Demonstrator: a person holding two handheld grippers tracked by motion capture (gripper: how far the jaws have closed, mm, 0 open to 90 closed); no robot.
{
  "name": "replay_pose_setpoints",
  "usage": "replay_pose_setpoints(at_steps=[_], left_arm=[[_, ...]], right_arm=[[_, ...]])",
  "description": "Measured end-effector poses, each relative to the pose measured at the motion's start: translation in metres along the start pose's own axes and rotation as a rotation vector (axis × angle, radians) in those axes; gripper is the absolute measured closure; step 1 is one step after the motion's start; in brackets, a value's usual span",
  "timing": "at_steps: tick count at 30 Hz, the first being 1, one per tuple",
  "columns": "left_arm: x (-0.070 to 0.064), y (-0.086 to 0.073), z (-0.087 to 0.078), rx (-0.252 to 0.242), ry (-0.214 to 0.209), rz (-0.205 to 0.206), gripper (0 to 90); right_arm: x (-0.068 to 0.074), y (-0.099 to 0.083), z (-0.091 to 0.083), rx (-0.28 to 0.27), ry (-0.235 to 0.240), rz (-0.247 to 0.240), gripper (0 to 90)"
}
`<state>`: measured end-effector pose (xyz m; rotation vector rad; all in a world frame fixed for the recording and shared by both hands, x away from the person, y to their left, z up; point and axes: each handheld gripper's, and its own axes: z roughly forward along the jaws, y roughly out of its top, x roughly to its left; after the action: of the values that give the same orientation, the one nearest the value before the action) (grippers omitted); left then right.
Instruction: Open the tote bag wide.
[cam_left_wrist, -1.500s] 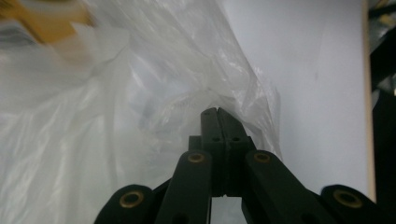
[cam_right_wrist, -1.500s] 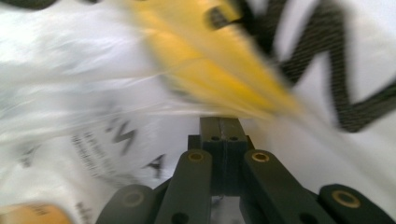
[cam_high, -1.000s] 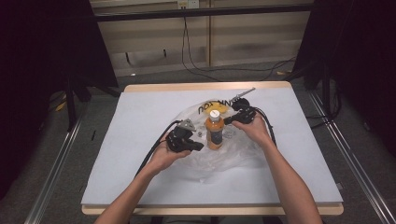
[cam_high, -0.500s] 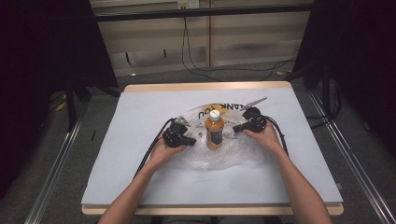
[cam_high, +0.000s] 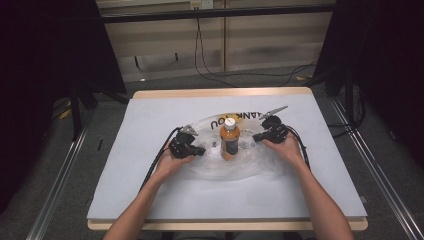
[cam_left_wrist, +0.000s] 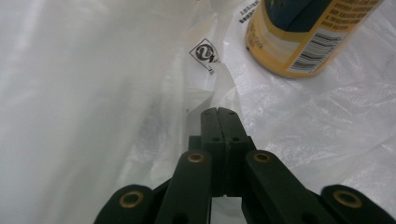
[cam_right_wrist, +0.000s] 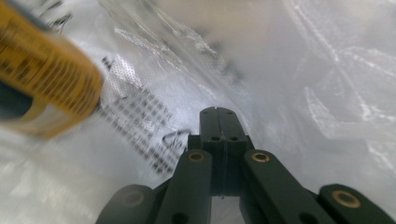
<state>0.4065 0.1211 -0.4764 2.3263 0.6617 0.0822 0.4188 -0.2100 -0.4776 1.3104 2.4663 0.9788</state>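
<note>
Centrally on the table (cam_high: 150, 190), an orange bottle (cam_high: 229, 141) with a white cap is stood upright on a clear plastic bag (cam_high: 215, 167) that is spread flat beneath it. At the bottle's left, the left gripper (cam_high: 201, 150) is seen with its jaws clenched on a fold of the bag's film. At the bottle's right, the right gripper (cam_high: 255, 138) is likewise pinched shut on the bag.

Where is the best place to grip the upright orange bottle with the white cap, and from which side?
Probably the orange bottle at mid-body, jaws level, from its right: it stands upright on the clear plastic bag, round and even-sided. The right gripper is beside it, jaws closed now.
</note>
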Motion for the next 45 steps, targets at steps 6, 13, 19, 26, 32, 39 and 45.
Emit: replay_pose_setpoints(at_steps=[6, 13, 19, 26, 32, 39, 45], left_arm=[[-0.005, 0.000, 0.001, 0.005, -0.015, 0.005, 90.0], [-0.009, 0.000, -0.009, -0.076, -0.025, -0.012, 90.0], [-0.012, 0.000, -0.022, -0.105, -0.040, -0.008, 90.0], [-0.016, -0.006, -0.045, -0.207, -0.049, -0.010, 90.0], [-0.021, -0.011, -0.066, -0.327, -0.024, -0.025, 90.0], [-0.030, -0.023, -0.087, -0.390, -0.005, -0.016, 69.8], [-0.044, -0.033, -0.101, -0.427, 0.048, 0.012, 35.5]], right_arm=[[-0.006, 0.009, 0.009, -0.027, -0.049, 0.041, 90.0], [0.004, 0.011, 0.001, -0.106, -0.036, 0.031, 90.0], [0.012, 0.015, -0.019, -0.166, 0.026, 0.023, 90.0], [0.013, 0.000, -0.041, -0.252, 0.068, 0.028, 90.0], [0.019, -0.013, -0.061, -0.308, 0.054, 0.008, 90.0], [0.028, -0.034, -0.088, -0.419, 0.042, 0.030, 50.9], [0.043, -0.053, -0.108, -0.479, 0.005, 0.018, 22.8]])
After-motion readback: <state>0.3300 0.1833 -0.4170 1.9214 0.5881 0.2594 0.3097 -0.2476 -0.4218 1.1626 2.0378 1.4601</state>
